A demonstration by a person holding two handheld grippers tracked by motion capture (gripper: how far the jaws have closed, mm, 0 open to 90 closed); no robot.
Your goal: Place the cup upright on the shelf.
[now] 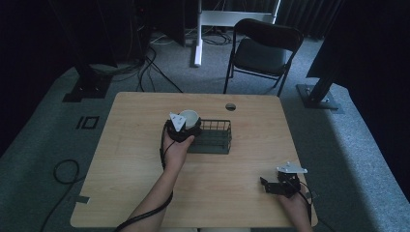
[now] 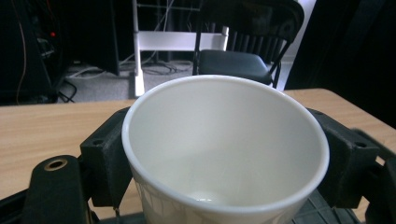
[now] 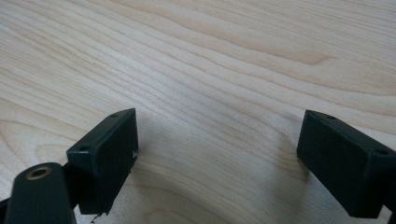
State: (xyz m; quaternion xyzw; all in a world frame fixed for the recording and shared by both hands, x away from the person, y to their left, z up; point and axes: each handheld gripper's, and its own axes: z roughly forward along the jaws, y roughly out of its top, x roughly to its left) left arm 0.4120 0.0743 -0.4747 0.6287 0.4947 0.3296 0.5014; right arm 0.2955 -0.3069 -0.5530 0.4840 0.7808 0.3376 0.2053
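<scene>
Up by the wire basket (image 1: 212, 137), which serves as the landmark on the wooden counter (image 1: 145, 193), the left gripper (image 1: 182, 129) holds a white cup (image 1: 189, 117) at the basket's left end. From the high view the cup stands upright with its open mouth facing up, just beside or over the basket's left edge; which of the two cannot be told. In the left gripper view the cup (image 2: 224, 154) sits between the two black jaws, one pressed against each side of its wall, and the inside of the cup looks bare and white. The person's left hand (image 1: 176, 150) wraps the gripper from the near side of the basket, with a black cable (image 1: 150, 212) trailing back along the forearm.

Well apart from the basket, toward the counter's near right corner, the right gripper (image 1: 283, 186) rests low over the wood, a grey three-cornered plate (image 1: 291, 168) on top of it. In the right gripper view its jaws stand wide apart, with bare wood grain (image 3: 224, 93) between them.

Beyond the counter's far edge, past the basket, stands a black folding chair (image 1: 263, 48) on grey carpet.
</scene>
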